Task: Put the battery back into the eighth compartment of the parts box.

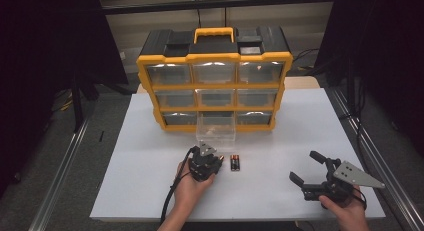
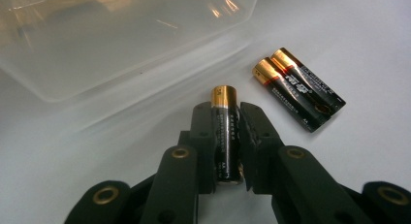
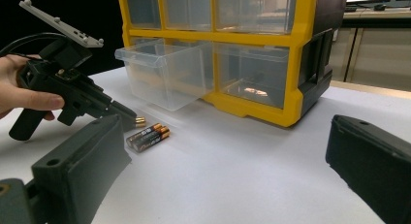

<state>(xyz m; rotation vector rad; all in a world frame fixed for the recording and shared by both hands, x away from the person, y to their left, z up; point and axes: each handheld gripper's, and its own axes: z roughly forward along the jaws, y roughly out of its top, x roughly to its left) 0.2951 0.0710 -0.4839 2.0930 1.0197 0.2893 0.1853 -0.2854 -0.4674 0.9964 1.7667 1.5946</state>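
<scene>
The left gripper (image 2: 227, 136) pinched one battery (image 2: 226, 132) between its two black jaws, the gold cap protruding beyond the tips. Just ahead of those jaws stood the pulled-out clear drawer (image 2: 121, 35) of the yellow organiser (image 1: 215, 78). To the right of the left gripper, close by on the white table (image 1: 280, 141), lay a pair of batteries (image 2: 298, 88) side by side, touching each other. Farther right, well apart from the pair, the right gripper (image 1: 312, 171) rested in the person's hand with its jaws spread wide and nothing between them.
</scene>
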